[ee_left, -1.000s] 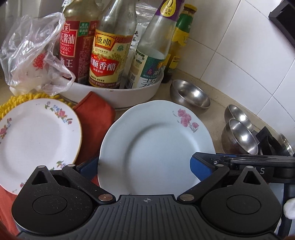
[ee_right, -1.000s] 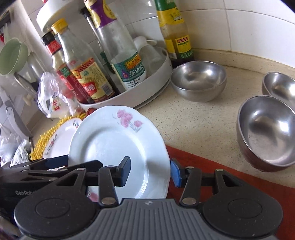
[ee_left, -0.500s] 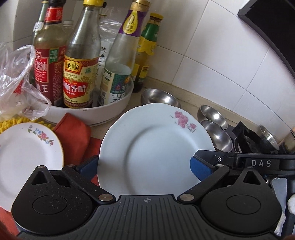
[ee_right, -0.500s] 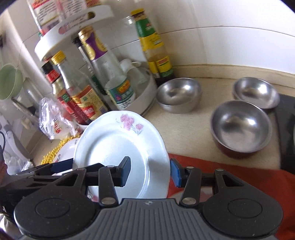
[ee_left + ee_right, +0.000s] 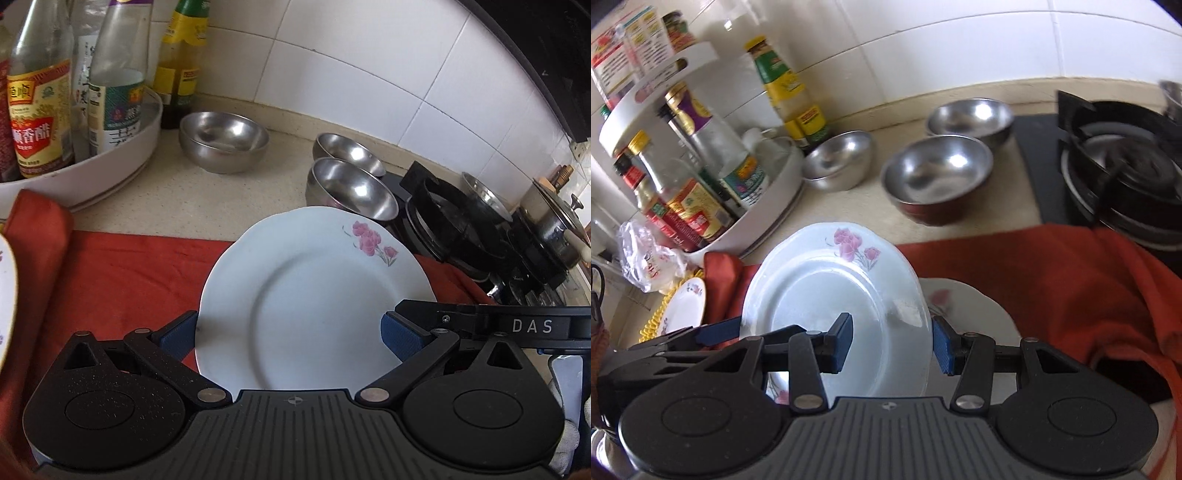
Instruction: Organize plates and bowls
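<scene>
L tongs: spread wide, 1 blue pad on each side of the white plate, both pads against its edge, so it holds the plate across its width. The plate is tilted up toward the camera, pink flowers at the top right, and sits above the red cloth.

R tongs: about half open, set at the same plate's right rim. The right pad sits just behind the rim and the left pad lies over the plate's face. Can't tell if they press on it.

Plates: 3. The held one, a 2nd plate lying flat on the cloth right under it w/ a faint pink flower, and a small plate at far left on a yellow mat.

Bowls: 3, all steel, upright on the table, apart from the plates. The left bowl is just beside the white rack. The back bowl is near the wall. The near bowl is just in front of it, dark red outside, close to the stove.

Bottles: at least 4 in or by the rack's lower tier, plus jars on the upper tier.

Cloth: 1. Clear bag: 1, left of the rack.
</scene>
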Demonstrator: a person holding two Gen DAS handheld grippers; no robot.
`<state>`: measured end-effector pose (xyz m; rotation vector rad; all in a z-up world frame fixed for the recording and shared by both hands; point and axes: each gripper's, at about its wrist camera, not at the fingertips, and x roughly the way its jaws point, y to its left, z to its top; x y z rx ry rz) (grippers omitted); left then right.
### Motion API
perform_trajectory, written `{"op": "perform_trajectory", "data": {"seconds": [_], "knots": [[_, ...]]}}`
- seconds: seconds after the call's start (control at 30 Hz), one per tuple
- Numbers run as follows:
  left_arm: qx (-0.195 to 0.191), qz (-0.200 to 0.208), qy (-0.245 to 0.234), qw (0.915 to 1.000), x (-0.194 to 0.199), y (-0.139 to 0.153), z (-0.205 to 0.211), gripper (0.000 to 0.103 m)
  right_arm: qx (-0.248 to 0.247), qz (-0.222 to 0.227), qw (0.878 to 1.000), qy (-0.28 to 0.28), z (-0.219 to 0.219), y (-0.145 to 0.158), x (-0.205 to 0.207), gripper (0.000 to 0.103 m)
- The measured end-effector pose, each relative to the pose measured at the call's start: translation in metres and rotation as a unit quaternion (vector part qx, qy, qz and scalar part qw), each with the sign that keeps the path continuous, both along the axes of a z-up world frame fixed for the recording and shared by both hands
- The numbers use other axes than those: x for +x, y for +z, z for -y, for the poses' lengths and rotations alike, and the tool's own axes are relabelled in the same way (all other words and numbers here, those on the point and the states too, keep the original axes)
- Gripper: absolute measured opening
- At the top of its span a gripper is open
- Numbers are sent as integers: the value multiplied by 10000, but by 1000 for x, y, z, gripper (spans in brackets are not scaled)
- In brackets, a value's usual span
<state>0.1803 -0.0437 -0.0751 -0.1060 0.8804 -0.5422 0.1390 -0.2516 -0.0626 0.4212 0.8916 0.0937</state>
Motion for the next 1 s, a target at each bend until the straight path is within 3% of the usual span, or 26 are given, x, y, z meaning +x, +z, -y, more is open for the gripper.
{"op": "perform_trajectory", "data": {"seconds": [0.4,0.8,1.0], "knots": [[209,-70,-129,9997,-22,-9,43,102,41,-160,9998,-151,37,-12,-22,46],[281,-255,153,9992,-23,-21,49,100,-47,-201,9998,20,42,-24,-22,46],[196,114,178,9996,-27,-6,42,100,-98,-25,9999,-76,50,-17,-28,46]]}}
